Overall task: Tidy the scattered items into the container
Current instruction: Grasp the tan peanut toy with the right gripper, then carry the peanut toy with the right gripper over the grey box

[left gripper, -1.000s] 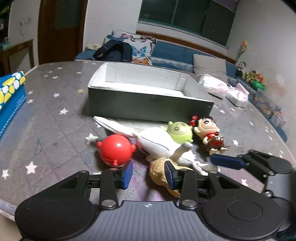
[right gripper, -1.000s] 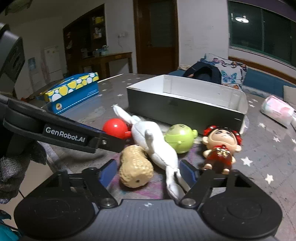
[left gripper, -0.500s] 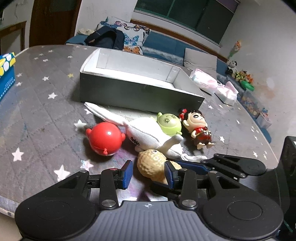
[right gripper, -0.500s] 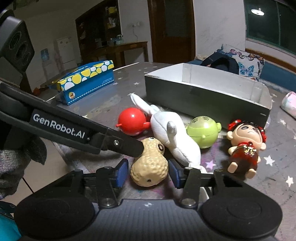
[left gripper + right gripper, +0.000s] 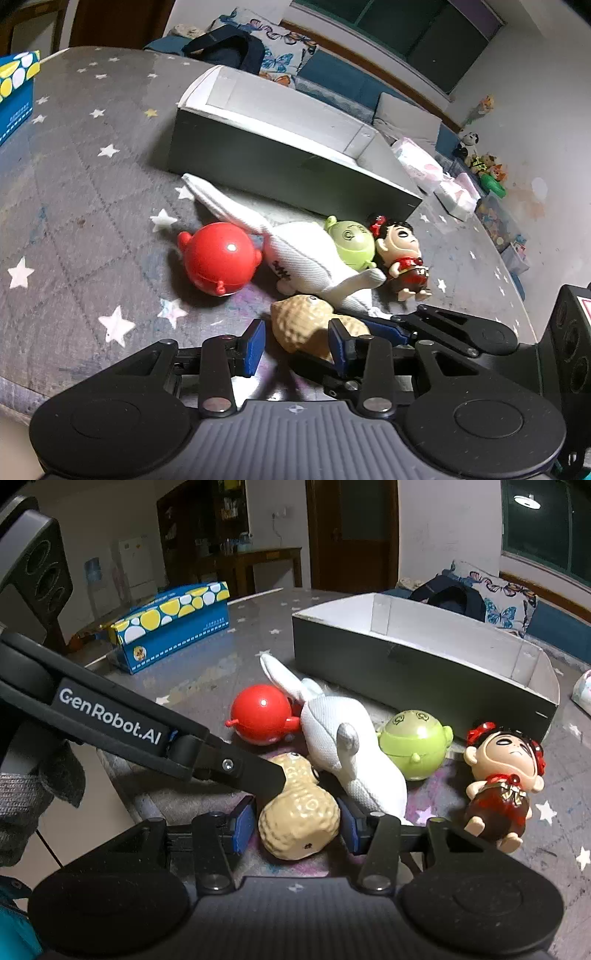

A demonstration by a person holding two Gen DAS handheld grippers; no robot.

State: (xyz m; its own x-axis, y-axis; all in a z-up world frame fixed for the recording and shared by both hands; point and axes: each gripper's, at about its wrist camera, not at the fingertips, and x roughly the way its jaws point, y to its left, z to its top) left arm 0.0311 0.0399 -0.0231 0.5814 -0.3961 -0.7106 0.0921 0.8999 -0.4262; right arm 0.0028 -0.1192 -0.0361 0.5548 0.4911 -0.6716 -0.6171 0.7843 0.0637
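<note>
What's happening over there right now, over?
Right gripper just closed on peanut toy. Left gripper open, one finger crowding that toy. White plush lies against it; box beyond.

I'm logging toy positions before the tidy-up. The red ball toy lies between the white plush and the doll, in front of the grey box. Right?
Not quite: the green ball toy lies between the white plush and the doll; the right wrist view shows it. The red ball toy sits beyond the plush, in front of the grey box.
</note>
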